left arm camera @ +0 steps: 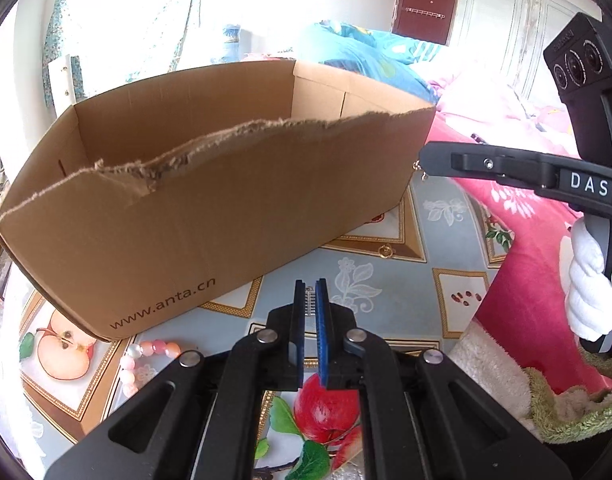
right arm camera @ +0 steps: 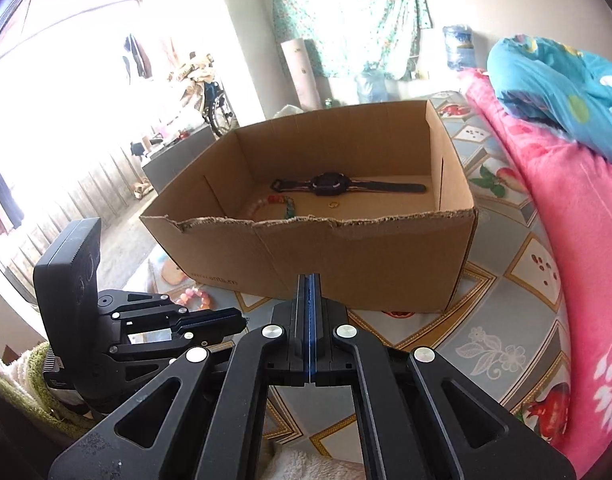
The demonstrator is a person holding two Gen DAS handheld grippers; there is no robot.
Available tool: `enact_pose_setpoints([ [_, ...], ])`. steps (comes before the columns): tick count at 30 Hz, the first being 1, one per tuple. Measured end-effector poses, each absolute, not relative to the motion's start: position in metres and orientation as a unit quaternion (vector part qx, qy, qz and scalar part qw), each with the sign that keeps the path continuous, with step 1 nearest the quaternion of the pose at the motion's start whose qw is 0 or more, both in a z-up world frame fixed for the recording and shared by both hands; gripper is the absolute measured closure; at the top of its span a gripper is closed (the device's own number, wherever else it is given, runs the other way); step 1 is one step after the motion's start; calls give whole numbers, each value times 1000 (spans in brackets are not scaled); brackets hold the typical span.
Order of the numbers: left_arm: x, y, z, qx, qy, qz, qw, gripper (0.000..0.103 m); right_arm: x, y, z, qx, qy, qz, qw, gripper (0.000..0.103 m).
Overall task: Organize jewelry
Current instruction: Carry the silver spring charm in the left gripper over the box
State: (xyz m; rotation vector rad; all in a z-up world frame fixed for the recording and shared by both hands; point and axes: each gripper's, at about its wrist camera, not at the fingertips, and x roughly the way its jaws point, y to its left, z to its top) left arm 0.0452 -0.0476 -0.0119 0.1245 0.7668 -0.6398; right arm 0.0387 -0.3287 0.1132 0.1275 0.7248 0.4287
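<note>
This is a lived-in home, probably a bedroom. A pink floral blanket [right arm camera: 577, 264] and a blue quilt [right arm camera: 561, 92] are piled beside a fruit-patterned mat [right arm camera: 505, 304]. A floral curtain [right arm camera: 345, 12] hangs on the wall, big water bottles [right arm camera: 457, 48] stand below, and a wooden door [left arm camera: 425, 4] is behind.

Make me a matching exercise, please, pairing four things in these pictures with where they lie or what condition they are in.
1. black watch
2. small gold ring
3. pink bead bracelet
4. cardboard box

A. on the tablecloth, outside the box
B. near rim torn ragged
C. inside the box, by its far wall
D. on the box floor, just in front of the watch

Pairs: 1-C, 2-D, 3-A, 4-B.
</note>
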Motion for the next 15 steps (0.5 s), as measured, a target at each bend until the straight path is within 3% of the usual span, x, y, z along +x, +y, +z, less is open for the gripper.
enact_pose_setpoints([
  [10, 30, -46, 64, 24, 321, -363, 874, 98, 43, -331, 163, 83, 288, 252, 920, 103],
  [15, 53, -40, 107, 0, 297, -382, 875, 99, 78, -339, 178, 110, 298, 273, 908, 103],
])
